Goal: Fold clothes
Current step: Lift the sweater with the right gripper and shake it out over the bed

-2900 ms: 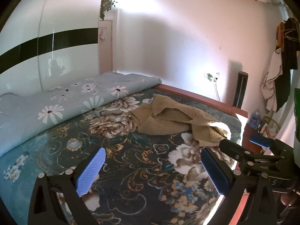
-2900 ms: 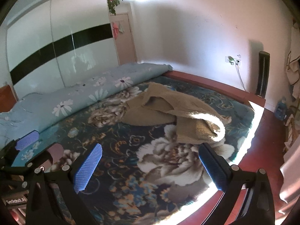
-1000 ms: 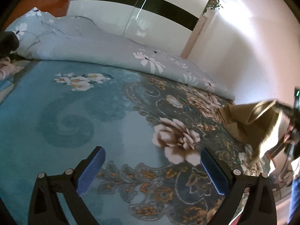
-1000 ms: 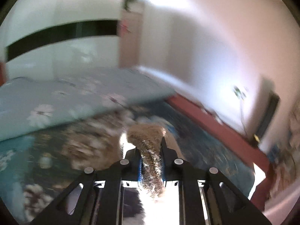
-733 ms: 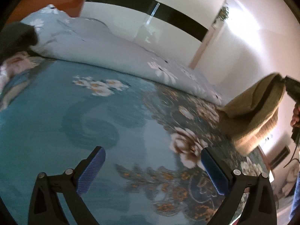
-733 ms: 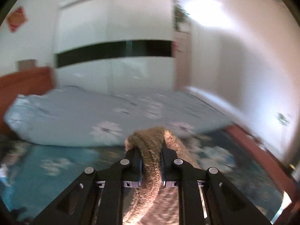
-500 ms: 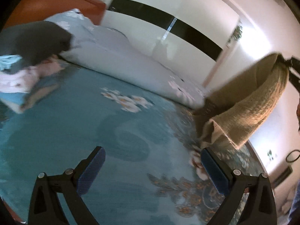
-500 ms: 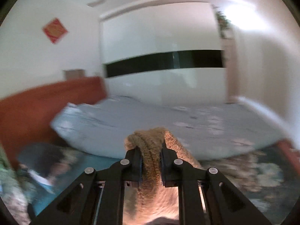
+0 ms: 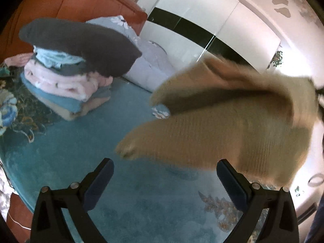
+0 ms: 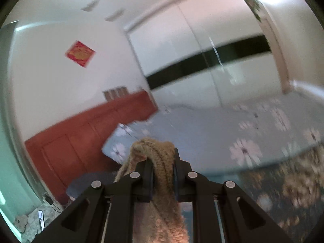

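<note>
A tan knitted sweater (image 9: 232, 125) hangs in the air above the teal floral bedspread (image 9: 85, 154), blurred by motion, filling the right half of the left wrist view. My right gripper (image 10: 162, 174) is shut on a bunched edge of this sweater (image 10: 160, 162), which droops down between its arms. My left gripper (image 9: 165, 179) is open and empty, its blue pads (image 9: 99, 182) just below the sweater's lower hem and apart from it.
A stack of folded clothes (image 9: 66, 85) topped by a dark garment (image 9: 81, 42) lies at the far left of the bed. Behind it stand a red-brown headboard (image 9: 85, 2), a pale floral quilt (image 10: 232, 133) and a white wardrobe (image 9: 202, 26).
The right gripper has carried the sweater up off the bed and swung it left toward the headboard. The left gripper has also turned left, bringing the clothes stack into view.
</note>
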The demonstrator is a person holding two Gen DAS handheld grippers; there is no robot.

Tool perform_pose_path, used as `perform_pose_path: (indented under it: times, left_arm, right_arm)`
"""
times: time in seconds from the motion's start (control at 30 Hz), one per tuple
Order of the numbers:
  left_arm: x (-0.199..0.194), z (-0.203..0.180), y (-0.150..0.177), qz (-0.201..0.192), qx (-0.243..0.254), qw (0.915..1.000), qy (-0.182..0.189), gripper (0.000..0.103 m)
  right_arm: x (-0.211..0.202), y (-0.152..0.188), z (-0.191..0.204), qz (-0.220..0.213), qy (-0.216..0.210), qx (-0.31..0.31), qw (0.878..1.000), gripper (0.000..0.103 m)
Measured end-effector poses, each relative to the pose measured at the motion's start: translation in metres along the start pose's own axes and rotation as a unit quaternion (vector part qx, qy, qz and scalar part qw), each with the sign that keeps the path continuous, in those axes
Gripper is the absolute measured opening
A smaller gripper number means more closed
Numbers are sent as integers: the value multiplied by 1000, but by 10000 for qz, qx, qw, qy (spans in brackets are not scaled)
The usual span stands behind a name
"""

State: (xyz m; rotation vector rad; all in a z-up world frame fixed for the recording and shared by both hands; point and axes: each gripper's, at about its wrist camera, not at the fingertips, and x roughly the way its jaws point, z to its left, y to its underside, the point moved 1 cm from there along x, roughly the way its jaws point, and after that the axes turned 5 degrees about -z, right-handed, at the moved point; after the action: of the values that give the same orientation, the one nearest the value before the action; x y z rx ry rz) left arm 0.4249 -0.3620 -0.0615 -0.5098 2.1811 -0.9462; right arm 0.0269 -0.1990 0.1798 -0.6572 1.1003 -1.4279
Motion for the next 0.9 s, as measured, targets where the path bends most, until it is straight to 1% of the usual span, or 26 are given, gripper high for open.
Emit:
perform_pose_path:
  times: [0.07,0.1,0.2,0.3,0.4,0.43,0.57,0.6,0.73,0.83,0.87,0.9]
  left_arm:
    - [6,-1,6,111,26,9999,15,103]
    - [10,-3,9,174,67,9998,23,103]
    - [23,-10,18,358,144,9992,62,103]
    - [35,-17,26,550,201,9982,115,103]
    - [45,-24,35,714,284,9970,95,103]
    - [48,-27,38,749,331,9966,91,103]
    - [57,-35,46,884,452,9950,50,103]
    - [60,-37,49,935,480,9944,49,103]
    - [66,-49,59,1059,709,9917,164,103]
    - [69,-60,66,1103,1056,9879,273,103]
    - [69,-62,67,1109,1196,9862,281,103]
    - [69,-64,69,1123,1394,9835,274,103]
  right_arm:
    - [-2,28,-37,252,417,100,9988,15]
    - [1,36,-49,353,573,109,9977,15]
    - [-1,75,-112,793,1231,301,9888,15]
    - [0,104,-164,1085,1885,406,9752,15]
    - [3,132,-211,1325,2550,433,9568,15]
    - [2,139,-223,1400,2686,452,9519,15]
    - [3,158,-256,1654,2926,741,9389,15]
    - [3,166,-267,1760,3020,776,9337,15]
    - [5,191,-294,2116,3210,995,9178,15]
    - [-8,195,-297,2222,3204,908,9164,17]
    - [-13,196,-298,2255,3201,876,9160,24]
    - [-22,192,-294,2217,3168,770,9190,37]
